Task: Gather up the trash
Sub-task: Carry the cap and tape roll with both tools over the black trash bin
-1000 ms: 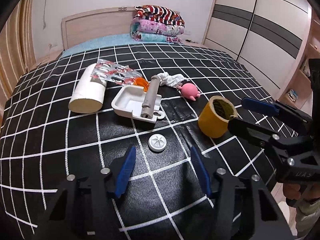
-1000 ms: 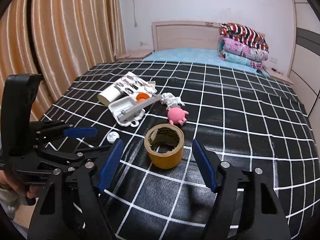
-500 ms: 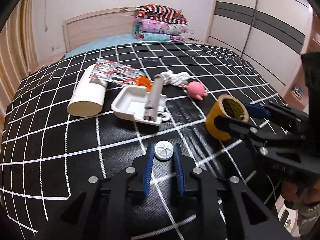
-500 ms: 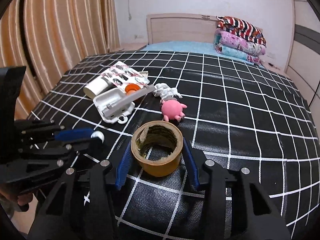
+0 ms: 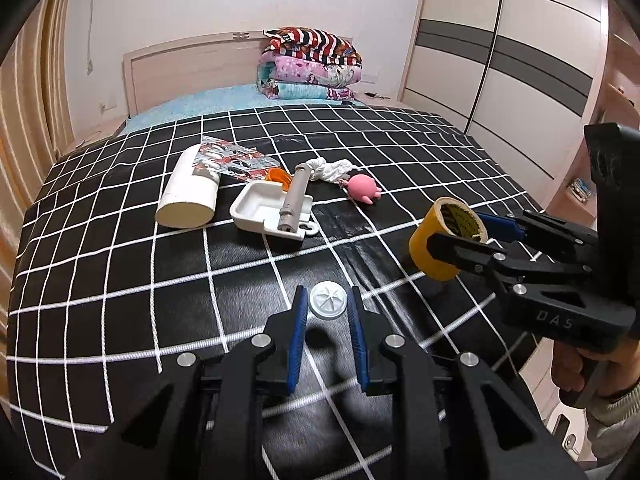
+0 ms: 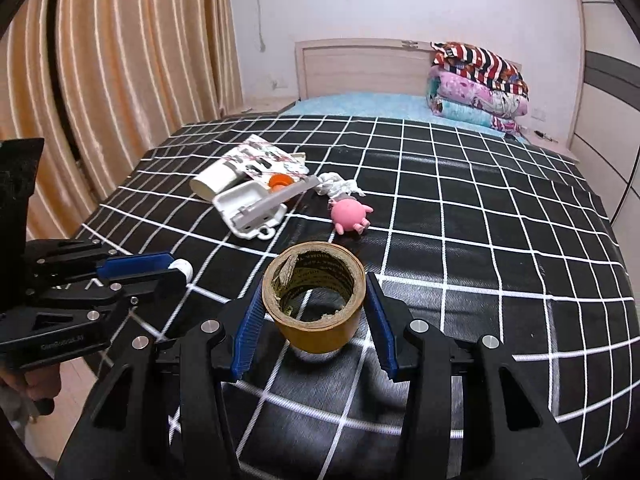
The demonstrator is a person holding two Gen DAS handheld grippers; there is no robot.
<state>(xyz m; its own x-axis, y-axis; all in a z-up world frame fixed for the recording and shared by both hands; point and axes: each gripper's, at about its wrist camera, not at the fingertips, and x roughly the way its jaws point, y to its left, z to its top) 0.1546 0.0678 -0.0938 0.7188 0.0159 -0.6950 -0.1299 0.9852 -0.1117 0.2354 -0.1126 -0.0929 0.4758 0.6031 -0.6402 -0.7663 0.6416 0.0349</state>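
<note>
Trash is gripped by both grippers, tape roll [image 6: 314,294] in right gripper [image 6: 314,312] and white cap [image 5: 328,300] in left gripper [image 5: 328,320], so you lift both slowly and level.

A big bed [image 5: 120,280] with a black checked cover, tan curtains [image 6: 120,80], maybe closet doors [image 5: 500,80], white wall [image 5: 240,0].

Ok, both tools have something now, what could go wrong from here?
The left tool pinches the small white cap only at its fingertips, so it could pop out. The right tool squeezes the hollow tape roll near its tips; the cardboard may flex and slip back onto the checked bedcover.
</note>
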